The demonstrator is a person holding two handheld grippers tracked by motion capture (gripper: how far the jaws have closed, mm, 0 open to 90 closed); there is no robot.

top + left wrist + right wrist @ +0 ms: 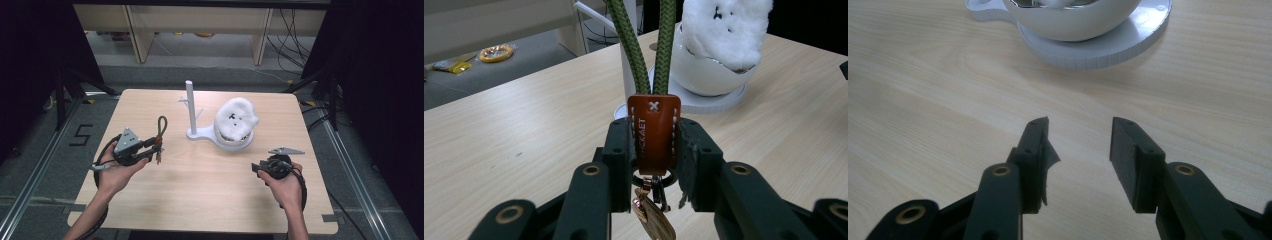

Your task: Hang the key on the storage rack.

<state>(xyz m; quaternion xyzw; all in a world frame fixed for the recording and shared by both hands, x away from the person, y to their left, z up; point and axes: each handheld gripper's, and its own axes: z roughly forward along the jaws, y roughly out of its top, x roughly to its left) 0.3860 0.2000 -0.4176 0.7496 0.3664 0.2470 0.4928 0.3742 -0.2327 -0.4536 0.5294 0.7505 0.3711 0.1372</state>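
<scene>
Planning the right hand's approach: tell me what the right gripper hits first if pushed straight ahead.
Probably the round white base under the white bowl, directly ahead of the open right gripper; bare table lies between, though depth is uncertain.

A light wooden table (200,190) stands on a grey floor (30,165). Black curtains (380,75) hang at both sides, and the floor at the left has a black number 5 (81,135) on it. Behind the table are pale wooden shelves (200,25), with black cables (292,40) lying on the floor.
</scene>
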